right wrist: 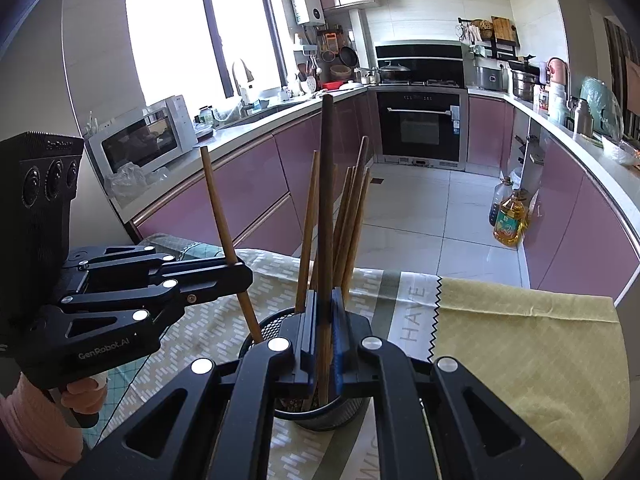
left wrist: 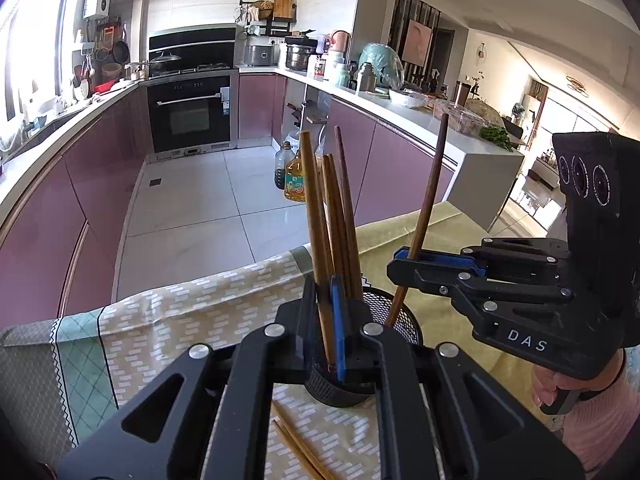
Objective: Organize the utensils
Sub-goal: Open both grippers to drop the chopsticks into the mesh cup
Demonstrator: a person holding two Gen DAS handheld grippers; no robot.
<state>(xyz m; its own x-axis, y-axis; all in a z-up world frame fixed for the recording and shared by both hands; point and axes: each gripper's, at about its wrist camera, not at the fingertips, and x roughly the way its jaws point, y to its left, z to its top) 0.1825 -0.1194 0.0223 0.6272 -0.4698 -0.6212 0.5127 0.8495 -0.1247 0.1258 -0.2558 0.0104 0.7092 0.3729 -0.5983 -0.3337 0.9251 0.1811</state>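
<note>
The left gripper is clamping a light brown wooden chopstick between its blue-padded jaws, with the stick standing nearly upright and its lower end reaching into the black wire-mesh cylindrical holder. The right gripper is likewise pinching a darker brown wooden chopstick, lower tip inside the same holder. Several further wooden chopsticks are leaning inside the holder, fanned apart at their tops. The holder is standing on a patterned beige-and-green tablecloth covering the table, near the far edge that faces the kitchen floor. Two loose chopsticks are lying flat on the cloth just in front of the holder. A yellow woven cloth is overlapping the tablecloth toward its right edge. A hand is gripping the right gripper's handle.
</note>
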